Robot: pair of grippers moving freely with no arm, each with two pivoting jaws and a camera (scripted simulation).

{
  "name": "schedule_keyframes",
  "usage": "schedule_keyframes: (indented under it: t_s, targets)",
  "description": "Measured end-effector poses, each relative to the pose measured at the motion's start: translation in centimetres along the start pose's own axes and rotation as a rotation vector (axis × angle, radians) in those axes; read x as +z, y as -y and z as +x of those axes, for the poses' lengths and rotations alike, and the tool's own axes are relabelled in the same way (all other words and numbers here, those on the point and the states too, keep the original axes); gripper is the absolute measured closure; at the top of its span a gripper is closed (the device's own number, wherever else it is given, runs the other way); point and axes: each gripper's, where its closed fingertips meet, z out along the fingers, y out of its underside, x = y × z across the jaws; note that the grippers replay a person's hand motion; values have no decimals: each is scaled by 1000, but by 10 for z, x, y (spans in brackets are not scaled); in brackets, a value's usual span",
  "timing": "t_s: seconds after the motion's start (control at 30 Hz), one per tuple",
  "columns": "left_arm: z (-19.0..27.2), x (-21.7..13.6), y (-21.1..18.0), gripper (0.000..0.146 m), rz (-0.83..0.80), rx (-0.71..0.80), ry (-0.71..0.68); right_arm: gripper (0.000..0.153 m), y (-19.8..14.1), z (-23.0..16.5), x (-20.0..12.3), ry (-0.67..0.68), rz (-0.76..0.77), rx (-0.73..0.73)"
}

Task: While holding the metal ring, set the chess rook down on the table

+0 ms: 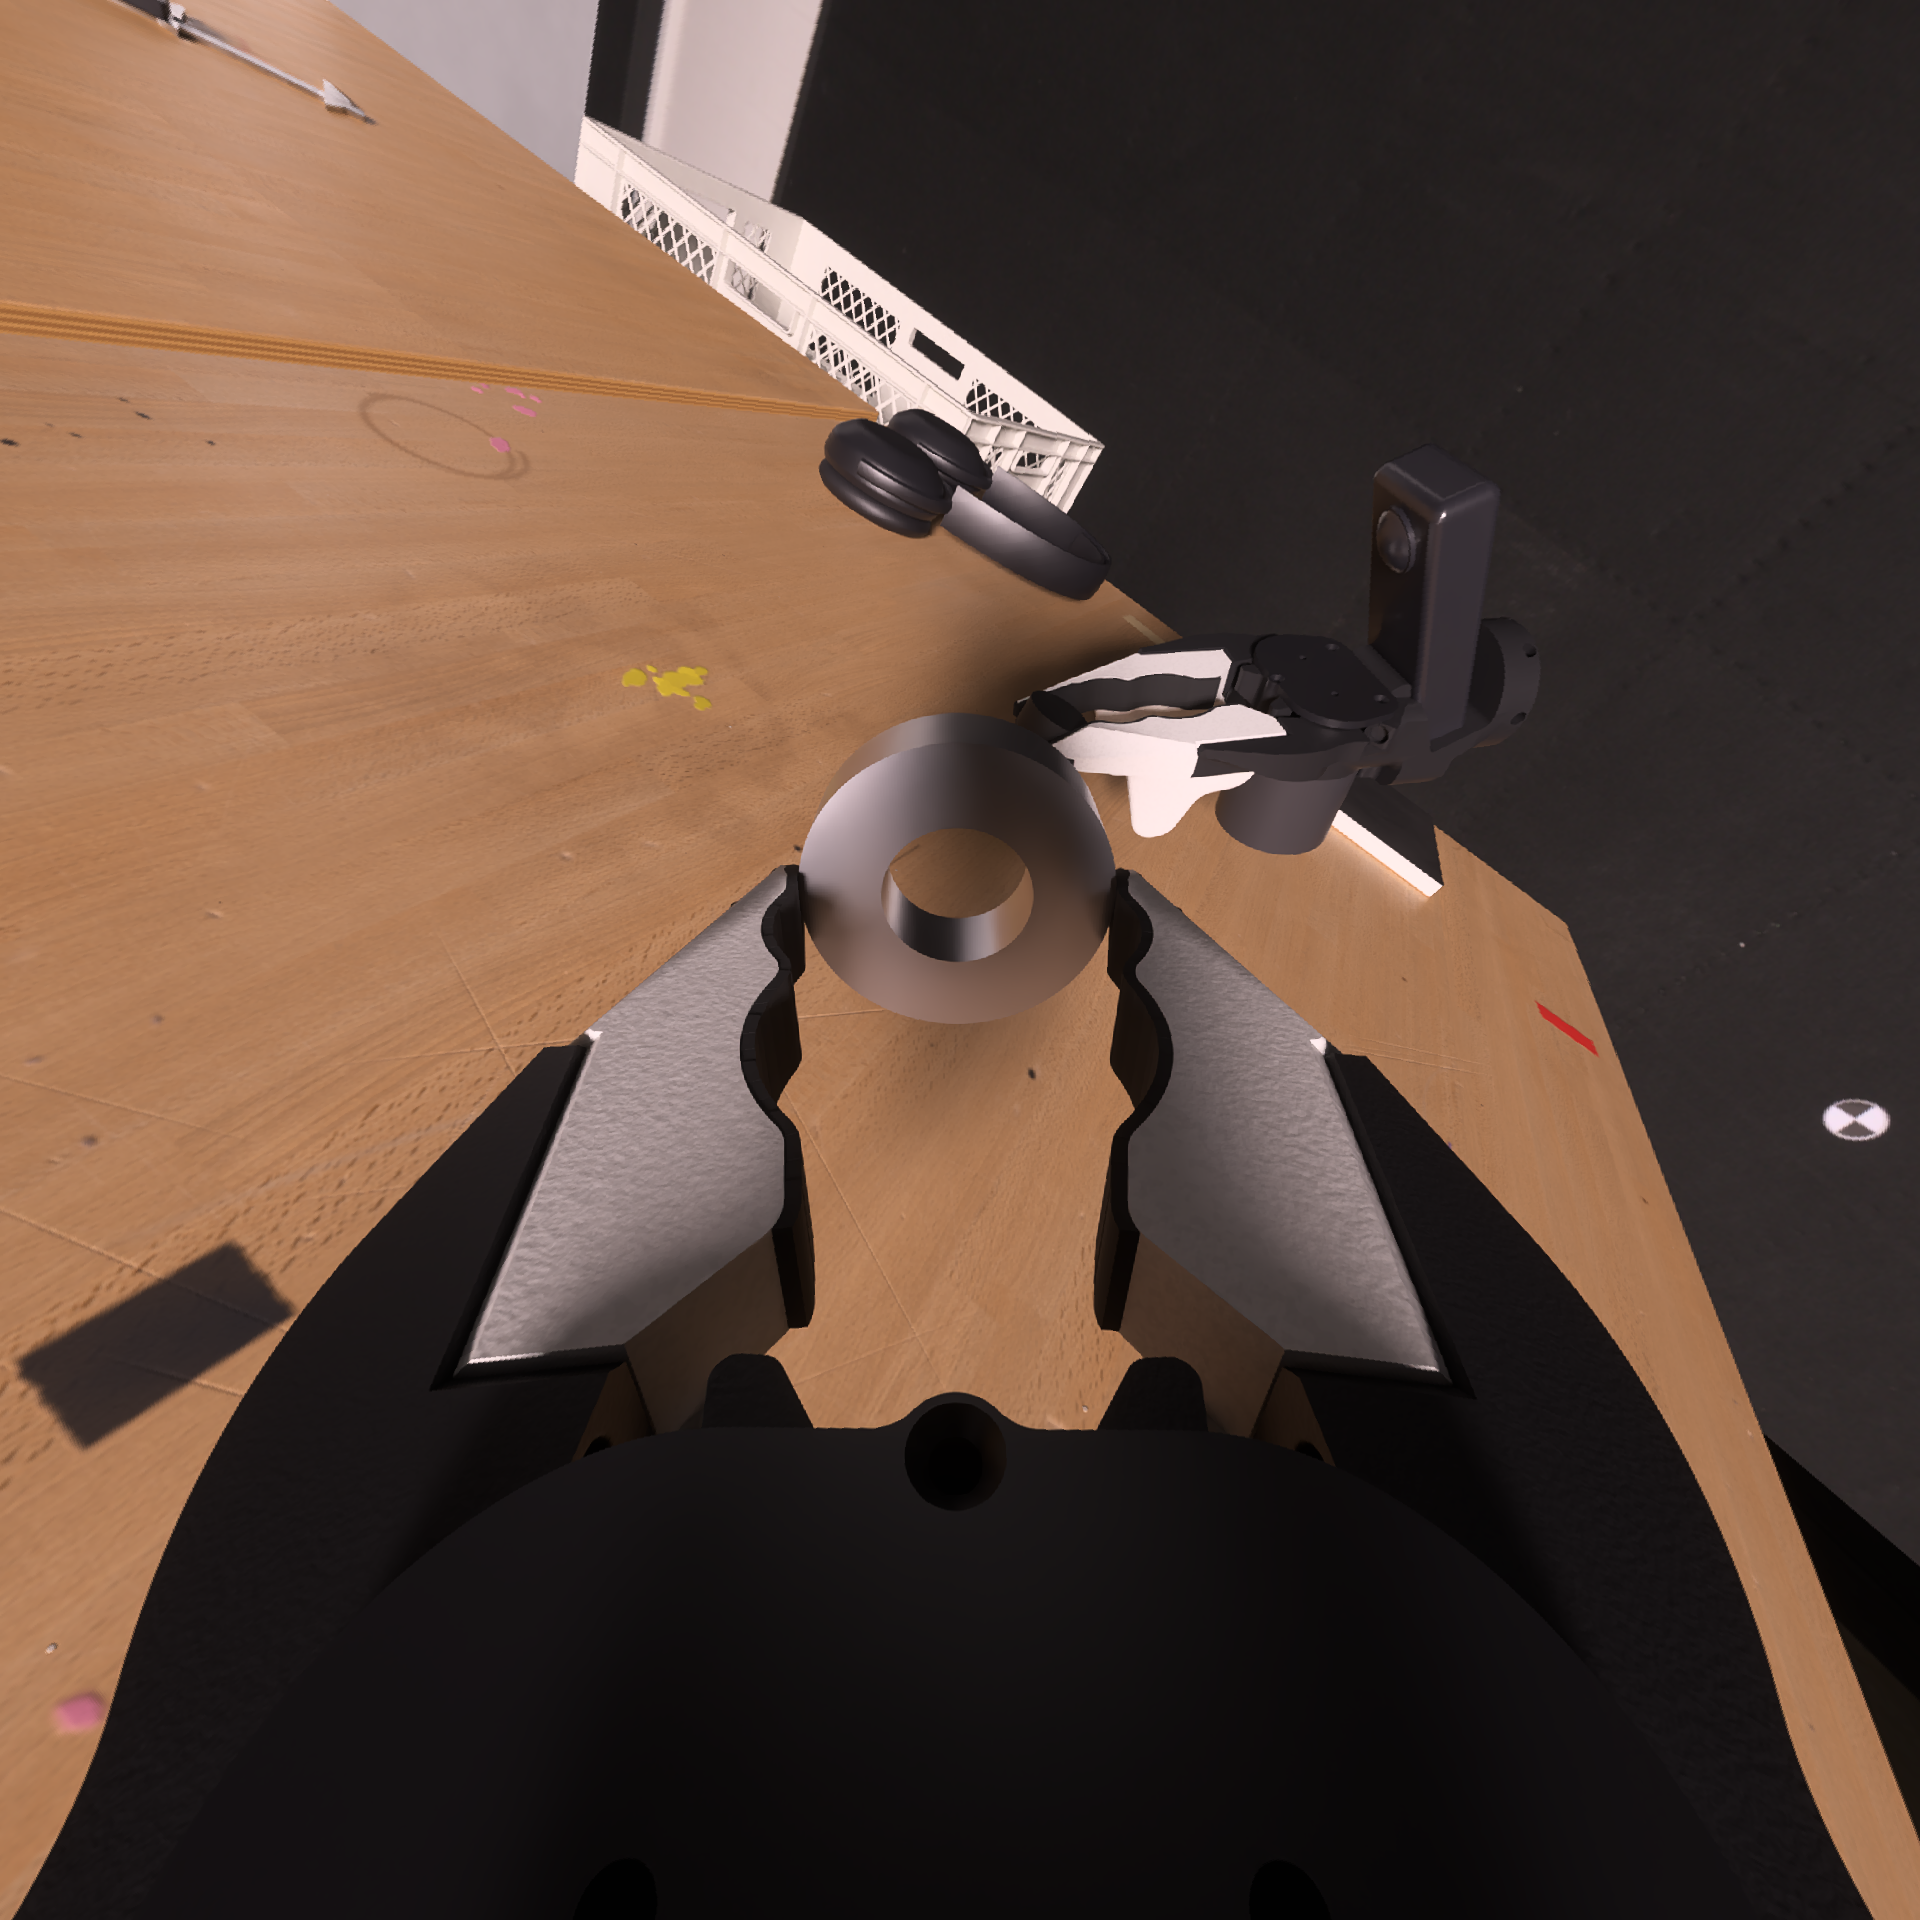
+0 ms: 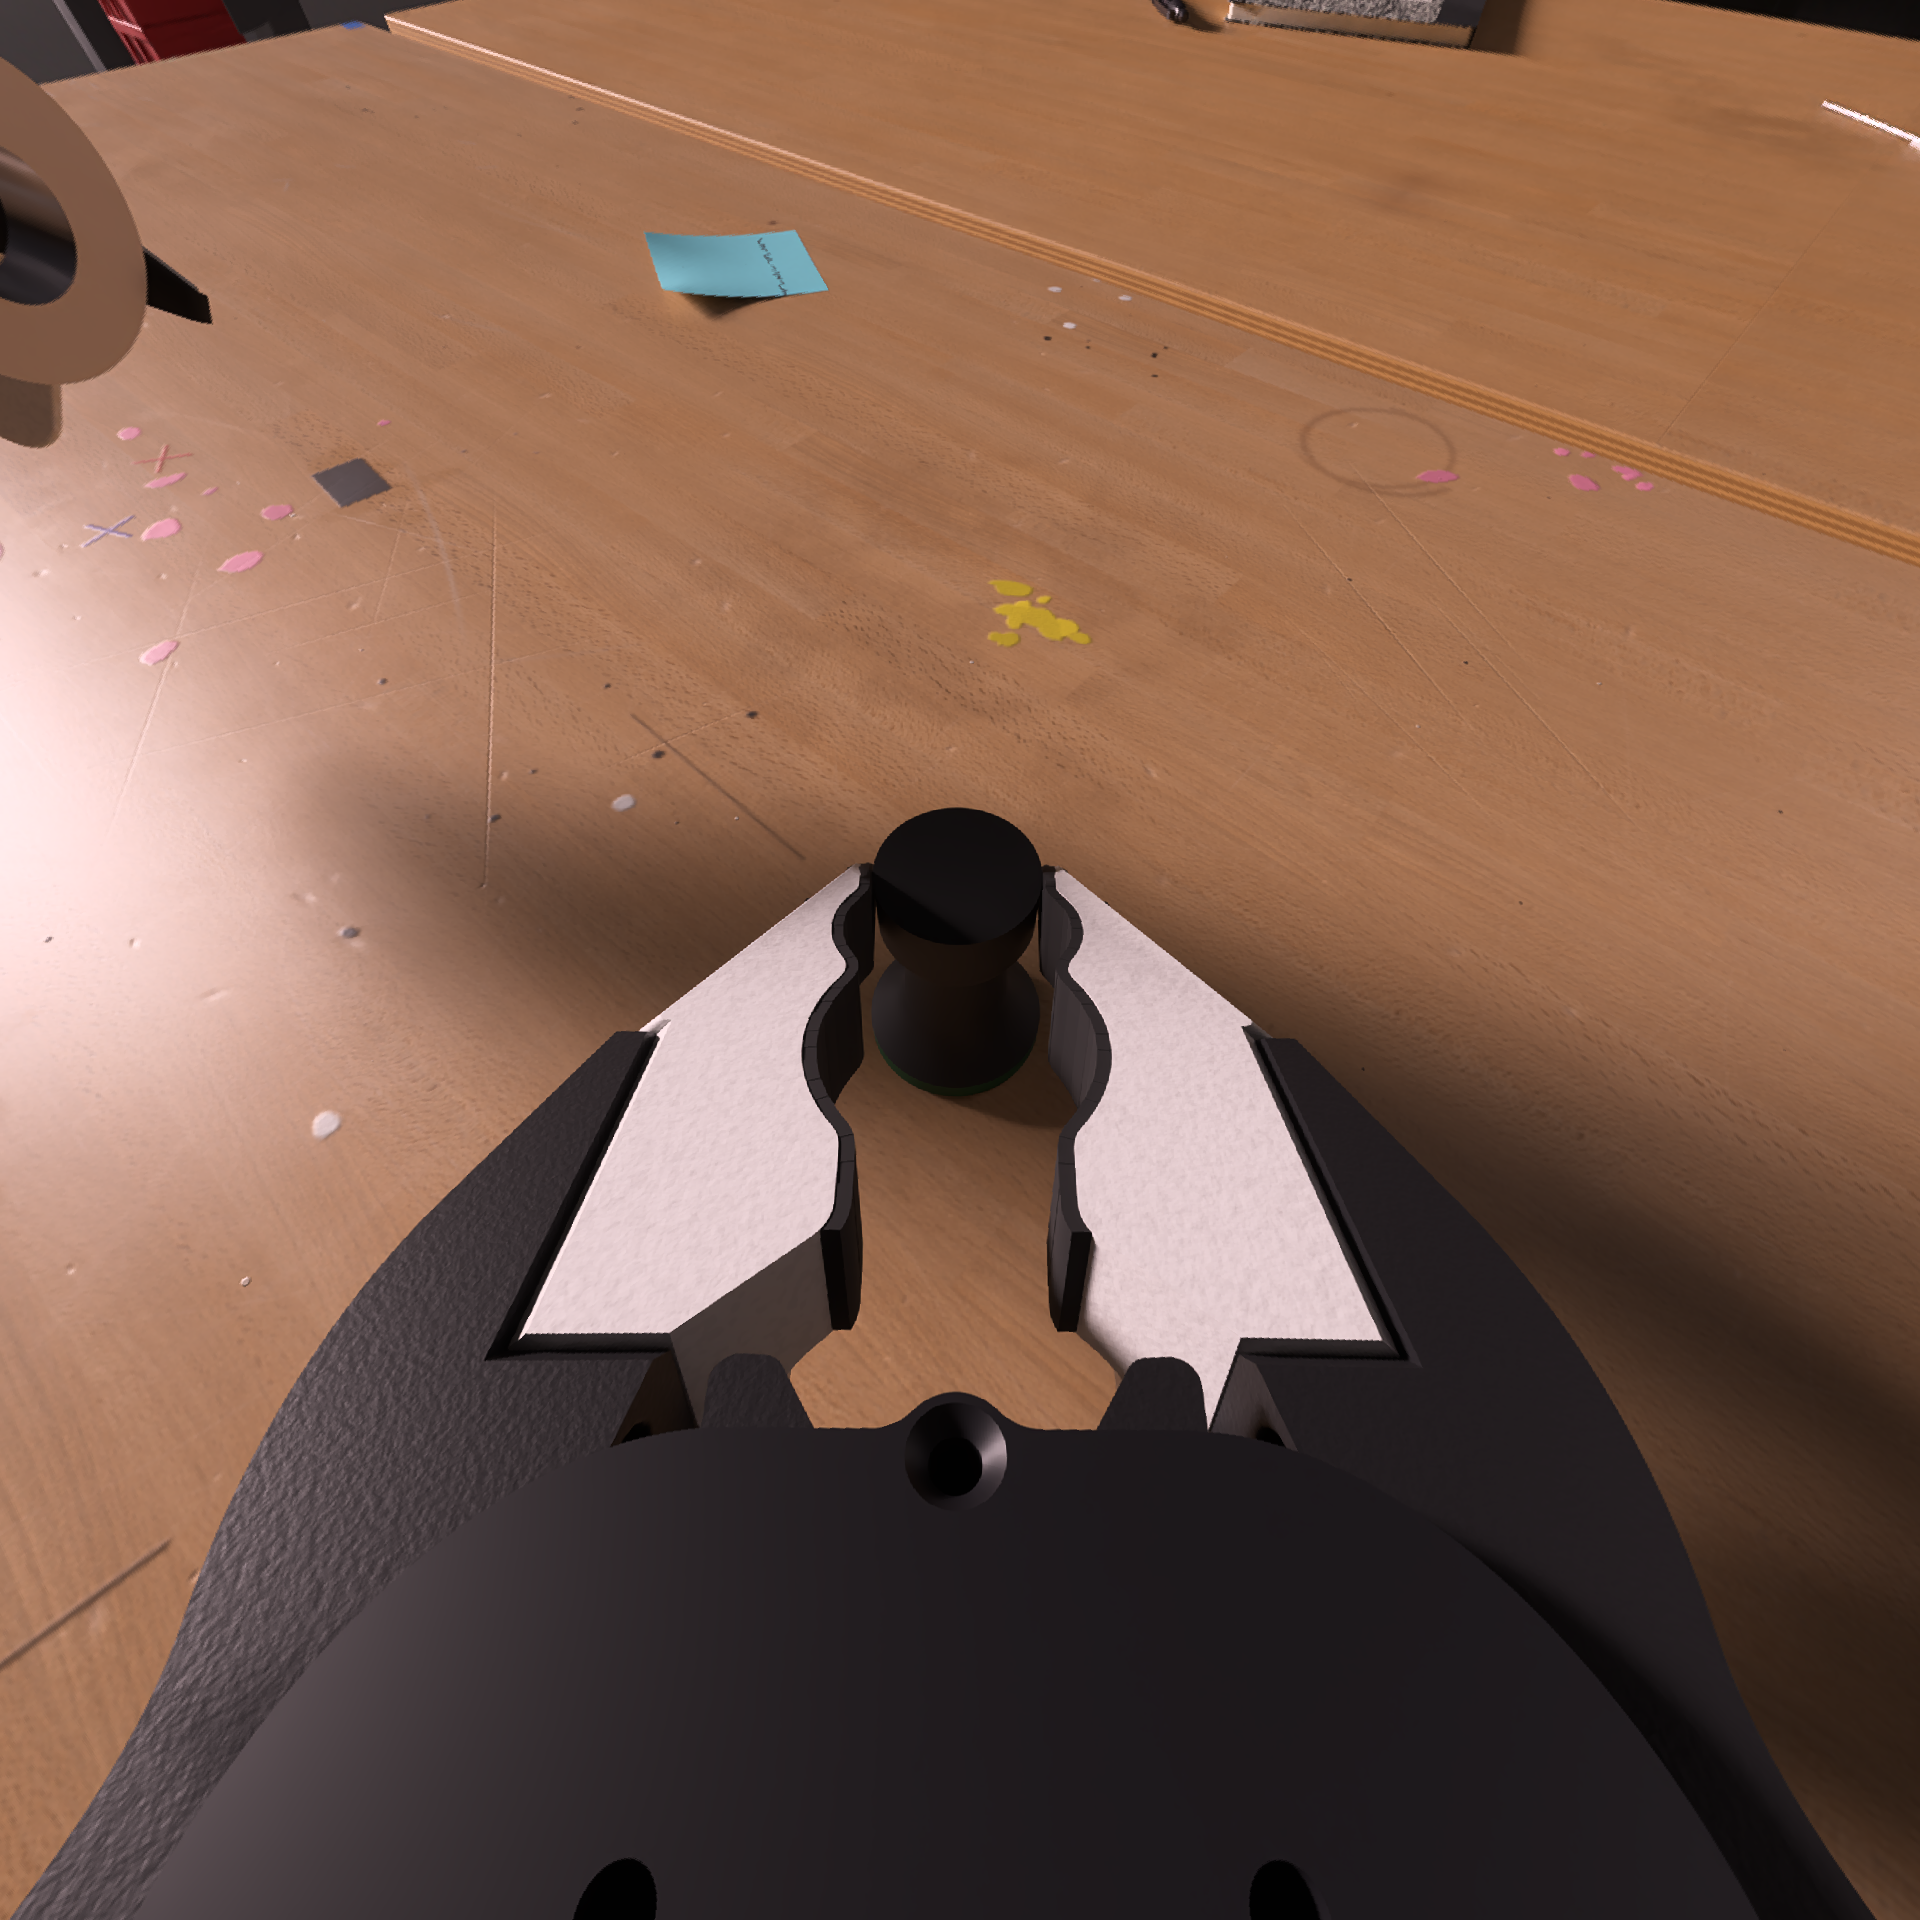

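The chess rook (image 2: 956, 951), a black turned piece with a thin green rim at its base, sits between the fingertips of the right gripper (image 2: 954, 904), whose jaws are clamped against its upper part; its base appears to rest on or hover just above the table (image 2: 1351, 831), with a shadow directly under it, though actual contact cannot be told. The metal ring (image 1: 956, 894) is pinched edge-on at the tips of the left gripper (image 1: 956, 914), its bore facing the camera, held clear above the wood. By my reading the ring hold is secure and the rook is lowered to the placing spot, so what is left is to release the right jaws and draw back while the left grip stays closed. In the right wrist view a yellow paint splatter (image 2: 1034, 613) lies at 12 o'clock from the rook, and a blue sticky note (image 2: 732, 262) at 11 o'clock carries a short line of handwriting too small to make out. In the left wrist view black headphones (image 1: 935, 488) lie at 12 o'clock beyond the ring, beside a white crate (image 1: 831, 281). No brand marks are visible.
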Motion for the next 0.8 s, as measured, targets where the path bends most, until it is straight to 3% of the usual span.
schedule_keyframes:
  t_s: [0.8]
  targets:
    - [-3,-1,3,87,29,-49,-5,122,-1,-1,0,0,-7,-1]
